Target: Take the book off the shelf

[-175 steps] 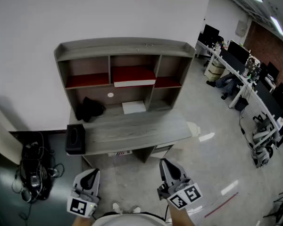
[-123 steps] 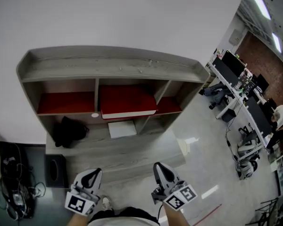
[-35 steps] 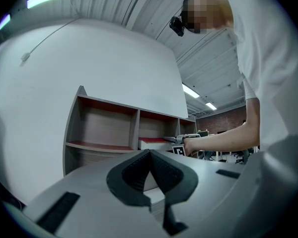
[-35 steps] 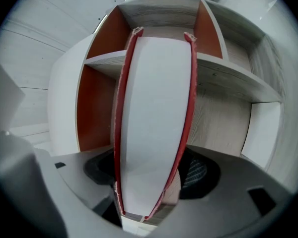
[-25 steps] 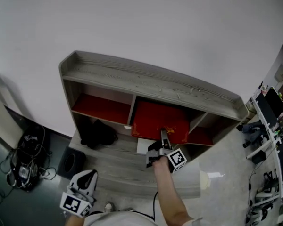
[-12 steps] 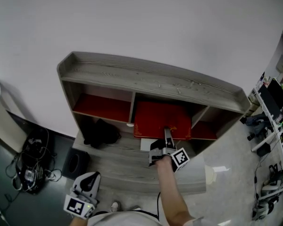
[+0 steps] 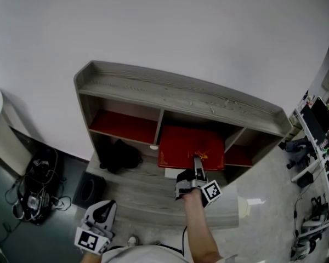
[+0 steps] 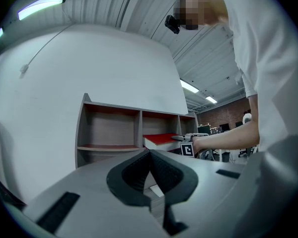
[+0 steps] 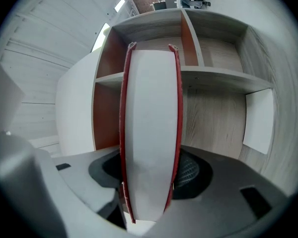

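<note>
Desk hutch (image 7: 175,95) is standing against the far white wall, with three compartments across its upper row over a wooden desktop (image 7: 148,193). One red hardcover book (image 7: 191,145) is lying flat in the middle compartment, its near edge sticking out past the shelf front. One black bag (image 7: 119,156) is slumping at the left under the shelf, and one white sheet (image 7: 172,173) is lying on the desktop below the book. There are two grippers. The right gripper (image 7: 196,166) is reaching in from the near side and pinching the book's near edge, one pad on each red cover with the white page block between them. The left gripper (image 7: 101,208) is hanging low and near, well apart from the hutch, claws pressed together on nothing. Step in hand looks like the grasp being set on the book, with withdrawal about due. The next move is likely calling for a straight pull toward the near side, kept level so the far end is clearing the dividers and not dragging on the shelf.
</note>
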